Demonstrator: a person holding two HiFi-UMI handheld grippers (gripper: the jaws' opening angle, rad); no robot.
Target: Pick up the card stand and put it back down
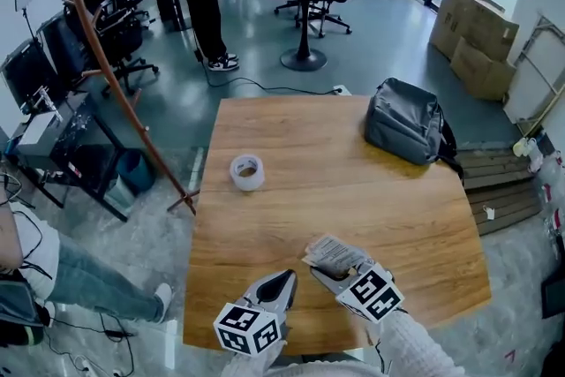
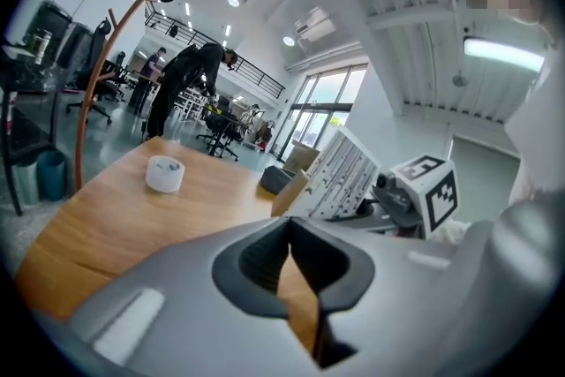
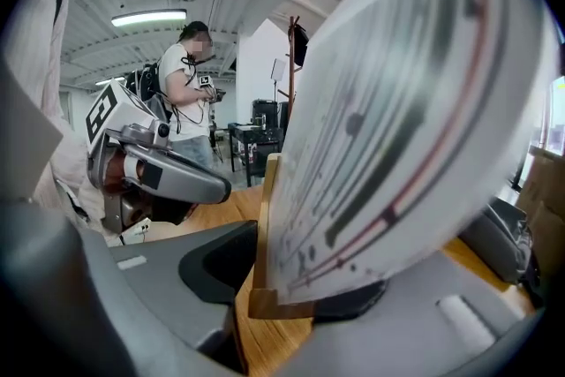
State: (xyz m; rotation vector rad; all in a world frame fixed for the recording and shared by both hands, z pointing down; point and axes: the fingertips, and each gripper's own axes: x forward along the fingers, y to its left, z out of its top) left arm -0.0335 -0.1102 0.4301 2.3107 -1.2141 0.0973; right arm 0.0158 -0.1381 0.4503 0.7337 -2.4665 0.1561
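The card stand is a small wooden holder with a printed white card in it. It is held above the near part of the wooden table, and my right gripper is shut on its base. In the right gripper view the tilted card fills the picture, with the wooden base between the two dark pads. My left gripper hangs just left of it with its jaws shut on nothing. The left gripper view shows the card stand off to the right, apart from the left gripper.
A white tape roll lies left of the table's middle. A grey backpack sits at the far right corner. A curved wooden coat stand leans by the table's left side. A seated person's leg is at the left.
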